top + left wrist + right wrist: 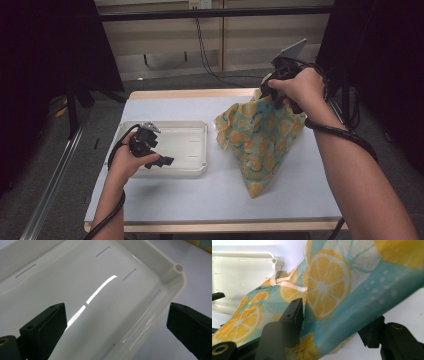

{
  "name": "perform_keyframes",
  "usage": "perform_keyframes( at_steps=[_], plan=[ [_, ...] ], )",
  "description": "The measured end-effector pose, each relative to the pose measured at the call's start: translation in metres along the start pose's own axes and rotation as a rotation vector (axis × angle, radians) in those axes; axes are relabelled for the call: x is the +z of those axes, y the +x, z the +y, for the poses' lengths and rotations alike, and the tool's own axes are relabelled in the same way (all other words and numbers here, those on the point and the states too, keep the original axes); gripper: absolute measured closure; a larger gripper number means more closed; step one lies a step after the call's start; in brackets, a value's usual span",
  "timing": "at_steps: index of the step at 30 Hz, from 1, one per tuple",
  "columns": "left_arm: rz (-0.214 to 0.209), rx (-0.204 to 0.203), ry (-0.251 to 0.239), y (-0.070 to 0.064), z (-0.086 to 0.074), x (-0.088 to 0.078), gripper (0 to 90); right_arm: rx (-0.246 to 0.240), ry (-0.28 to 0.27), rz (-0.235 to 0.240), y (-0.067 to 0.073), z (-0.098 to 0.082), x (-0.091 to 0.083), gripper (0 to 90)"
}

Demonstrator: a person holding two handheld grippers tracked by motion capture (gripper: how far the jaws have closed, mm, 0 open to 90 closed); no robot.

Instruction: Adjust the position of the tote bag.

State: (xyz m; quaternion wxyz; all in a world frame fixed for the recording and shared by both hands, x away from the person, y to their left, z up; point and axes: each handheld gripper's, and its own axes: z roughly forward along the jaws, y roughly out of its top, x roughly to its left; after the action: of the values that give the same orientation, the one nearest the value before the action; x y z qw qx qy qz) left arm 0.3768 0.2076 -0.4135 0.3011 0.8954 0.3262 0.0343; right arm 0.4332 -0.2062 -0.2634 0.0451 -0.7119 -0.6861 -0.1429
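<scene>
- Table (200, 195) — pale top, wooden edge; carries 2 things, both placed here against the tray.
- Tray (195, 131) — white, shallow, slotted floor, rounded corner posts; lies flat on the table's left half.
- Cloth (260, 145) — teal with orange citrus slices; just right of the tray, its near edge almost at the tray's right rim. Its top corner is lifted; the rest hangs down in a cone, and the lower tip rests on the table, nearer the person than the tray.
- Right tool (277, 92) — held up beyond and right of the tray, at the cloth's top corner. In the right gripper view the cloth (352, 305) lies between the 2 jaws, which stand partly apart; whether the pads press on it I cannot tell.
- Left tool (162, 161) — over the tray's near left part, jaws spread wide, nothing between them; the left gripper view looks onto the tray floor (100, 302).
</scene>
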Motion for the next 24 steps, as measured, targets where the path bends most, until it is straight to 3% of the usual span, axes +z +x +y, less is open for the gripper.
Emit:
perform_keyframes(
  at_steps=[4,8,10,11,13,14,16,18,22,24],
  plan=[
    [0.000,0.001,0.000,0.000,0.000,0.000,2.8,-0.037,-0.027,-0.005,0.001,-0.001,0.002,42.0],
    [0.003,-0.007,-0.001,0.000,0.000,0.000,2.8,-0.006,-0.038,-0.013,0.001,-0.003,0.003,43.0],
    [0.002,-0.003,0.000,0.001,-0.001,-0.001,2.9,0.044,-0.011,-0.023,0.001,-0.004,0.003,44.6],
    [0.004,-0.002,0.001,0.001,-0.001,-0.002,2.9,0.087,0.007,-0.032,0.002,-0.004,0.003,51.6],
    [0.002,-0.013,-0.003,0.002,-0.001,-0.002,2.9,0.083,0.024,-0.036,0.005,-0.004,0.003,63.3],
    [0.006,-0.015,-0.003,0.002,-0.001,-0.002,2.9,0.090,0.037,-0.063,0.009,-0.004,0.004,69.9],
    [0.008,-0.022,-0.001,0.002,-0.002,-0.001,2.9,0.095,0.040,-0.065,0.010,-0.003,0.005,73.1],
    [0.005,-0.018,0.001,0.003,-0.002,-0.001,2.9,0.110,0.049,-0.072,0.011,-0.003,0.006,87.3],
    [0.005,-0.011,0.001,0.002,-0.001,-0.001,2.9,0.103,0.048,-0.058,0.011,-0.003,0.005,90.0],
    [0.007,-0.012,-0.002,0.001,-0.001,-0.001,2.9,0.068,0.058,-0.065,0.013,-0.005,0.004,90.0]
  ],
)
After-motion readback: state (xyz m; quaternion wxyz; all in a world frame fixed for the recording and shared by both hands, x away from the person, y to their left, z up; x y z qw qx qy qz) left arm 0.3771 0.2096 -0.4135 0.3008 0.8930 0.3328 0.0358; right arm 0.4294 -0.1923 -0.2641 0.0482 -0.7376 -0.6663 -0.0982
